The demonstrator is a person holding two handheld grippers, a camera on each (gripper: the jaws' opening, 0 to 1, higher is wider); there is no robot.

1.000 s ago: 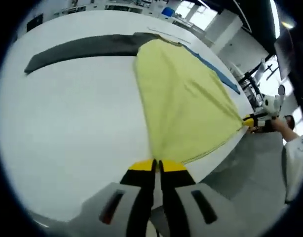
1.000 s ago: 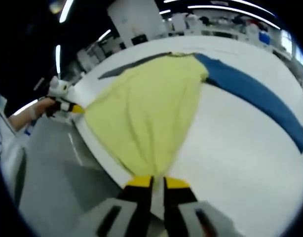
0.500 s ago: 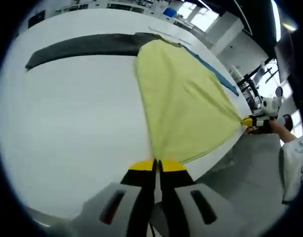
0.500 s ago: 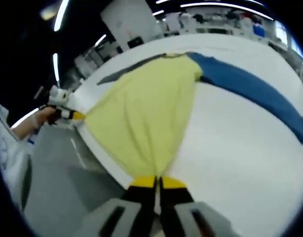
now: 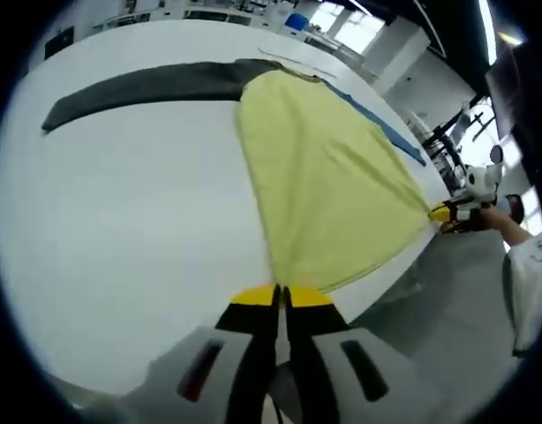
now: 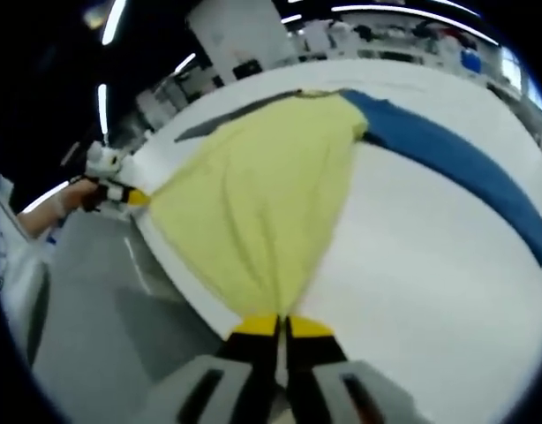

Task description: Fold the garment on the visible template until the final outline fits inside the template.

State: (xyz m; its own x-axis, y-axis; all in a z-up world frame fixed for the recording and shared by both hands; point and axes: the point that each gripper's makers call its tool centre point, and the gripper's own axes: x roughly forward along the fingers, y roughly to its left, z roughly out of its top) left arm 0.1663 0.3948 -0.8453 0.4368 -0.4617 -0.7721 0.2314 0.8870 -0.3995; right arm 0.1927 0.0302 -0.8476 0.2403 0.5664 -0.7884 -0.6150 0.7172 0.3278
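Left gripper view, claw: left claw [image 5: 281,296] at lower centre, pinching shut on the near hem of the yellow garment [image 5: 324,177].
Left gripper view, garment: lying across the white table [image 5: 121,230], fanning from lower centre toward upper centre; dark grey strip [image 5: 147,84] at upper left, blue strip [image 5: 381,128] along its right edge.
Left gripper view, other corner: right claw [image 5: 449,214] at right edge, gripping the opposite hem corner.
Right gripper view, claw: right claw [image 6: 281,326] at lower centre, clamping closed on the garment [image 6: 262,194] hem.
Right gripper view, surroundings: left claw [image 6: 130,196] at left, blue strip [image 6: 447,159] at right.
Step in hand: apparently holding both hem corners taut, starting a fold.
Next move: probably carrying the hem together toward the collar end, keeping edges level.
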